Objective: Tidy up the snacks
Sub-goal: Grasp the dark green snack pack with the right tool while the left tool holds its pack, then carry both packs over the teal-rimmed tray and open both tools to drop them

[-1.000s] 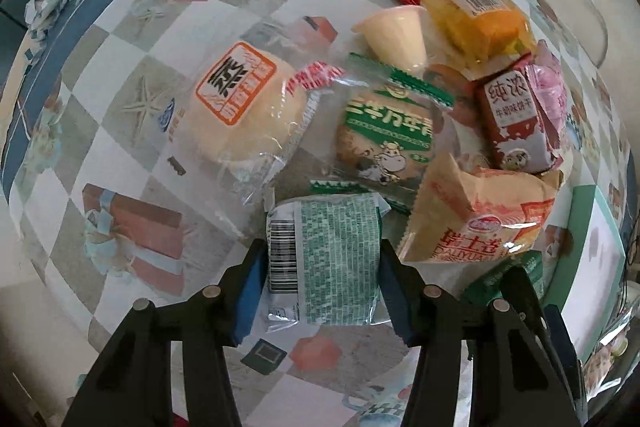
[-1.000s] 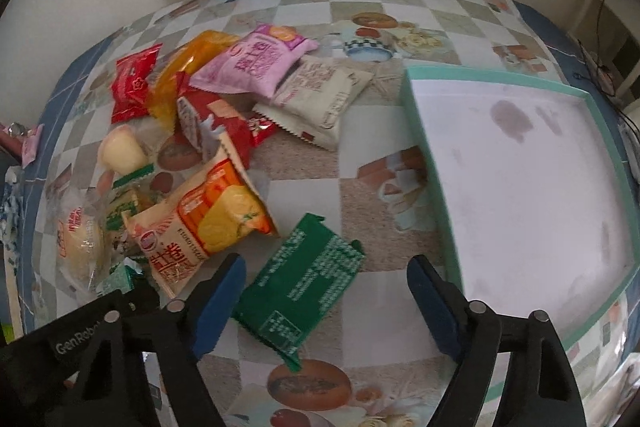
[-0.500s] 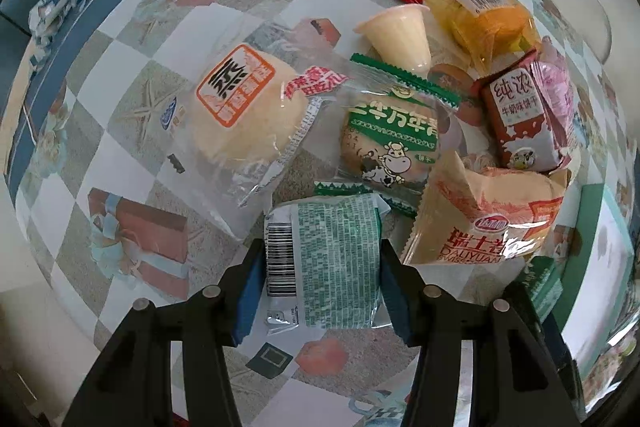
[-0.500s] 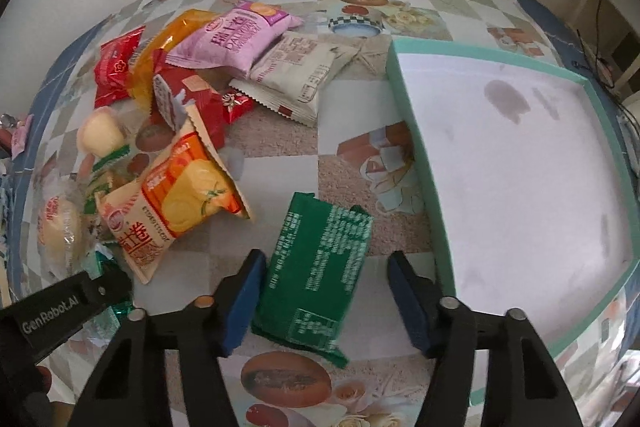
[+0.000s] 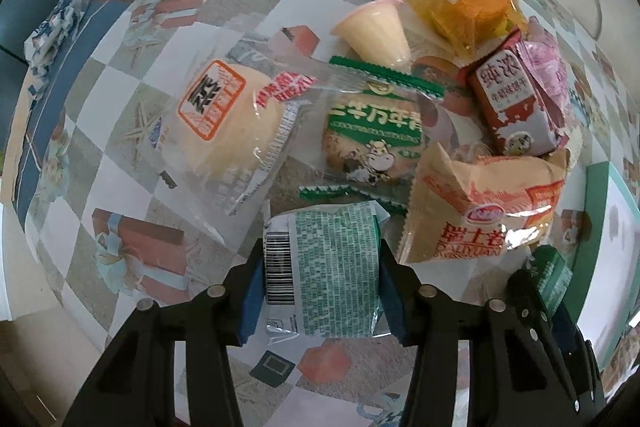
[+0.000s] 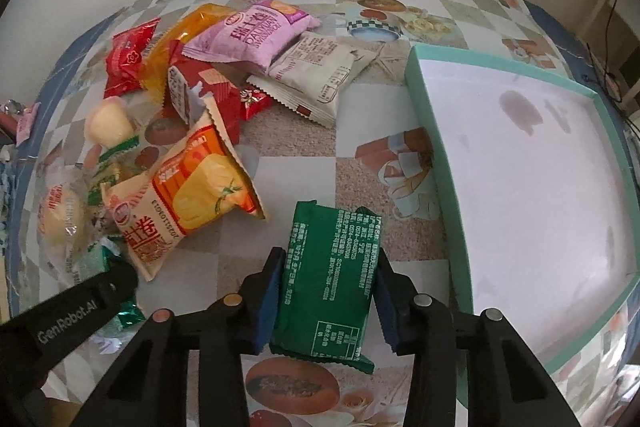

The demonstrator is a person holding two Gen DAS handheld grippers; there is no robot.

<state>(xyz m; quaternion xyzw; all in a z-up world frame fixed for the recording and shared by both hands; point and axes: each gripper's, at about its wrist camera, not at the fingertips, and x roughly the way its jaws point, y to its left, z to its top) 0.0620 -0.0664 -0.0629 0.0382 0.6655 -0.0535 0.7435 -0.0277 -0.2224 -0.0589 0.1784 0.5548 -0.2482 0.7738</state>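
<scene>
The left gripper (image 5: 320,283) points straight down over the patterned tablecloth (image 5: 120,147), and its blue pads have just closed a little further onto a pale green snack packet (image 5: 328,267) printed with small text and a barcode; the wrapper bulges between them, so it is clamped. Just beyond it lie a clear-wrapped biscuit with a green cow label (image 5: 372,139), a round white bun in clear film (image 5: 224,119), a cream jelly cup (image 5: 376,31) and an orange-and-cream Swiss roll bag (image 5: 484,207).

The right gripper (image 6: 326,303) has just been closing too, and its pads now press both long edges of a dark green packet (image 6: 332,275), which lies on the cloth (back side up, white print showing). Whether it has left the table at all is hard to judge from this angle. Just to its right stands the teal-rimmed box lid (image 6: 436,155), its white floor stained. The rest of the snack pile sits well to the left, a pink Swiss roll bag (image 6: 252,31) on top.
</scene>
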